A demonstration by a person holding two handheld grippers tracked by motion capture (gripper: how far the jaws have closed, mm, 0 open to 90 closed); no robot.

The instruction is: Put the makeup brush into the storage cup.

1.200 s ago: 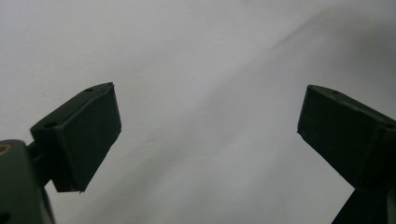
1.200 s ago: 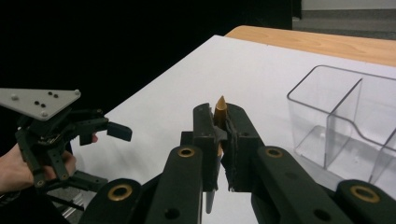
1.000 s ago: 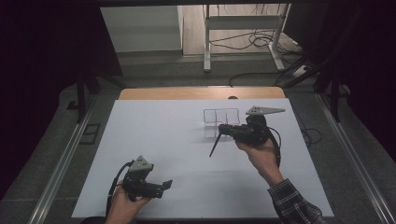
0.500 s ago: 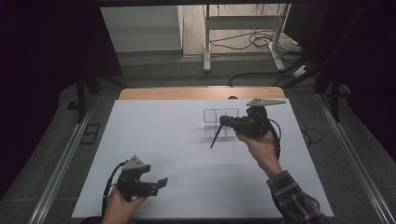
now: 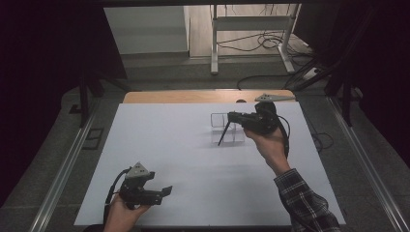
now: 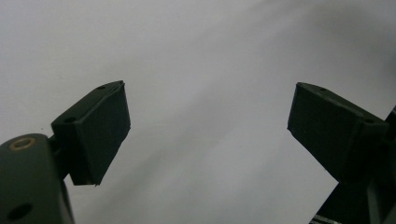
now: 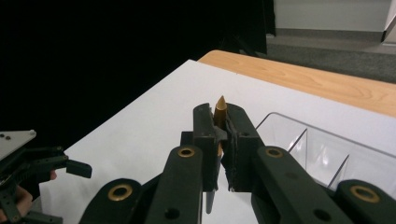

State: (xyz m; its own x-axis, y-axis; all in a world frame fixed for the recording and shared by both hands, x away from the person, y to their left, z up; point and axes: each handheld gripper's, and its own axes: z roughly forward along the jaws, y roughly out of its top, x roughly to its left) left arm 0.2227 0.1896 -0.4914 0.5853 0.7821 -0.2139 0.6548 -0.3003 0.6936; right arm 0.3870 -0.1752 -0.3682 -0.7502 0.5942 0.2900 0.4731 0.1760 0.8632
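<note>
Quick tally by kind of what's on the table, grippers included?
Grippers: 2, the left gripper open, the right gripper shut on the pen.
Pens: 1, dark with a gold tip.
Clear divided trays: 1, the tray beside the pen.
Total: 4

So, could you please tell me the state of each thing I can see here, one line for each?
Pen: clamped in the right gripper, gold tip up in its view.
Right gripper: shut on the pen.
Left gripper: open, nothing between its jaws.
Clear divided tray: upright on the table, compartments look empty.
</note>
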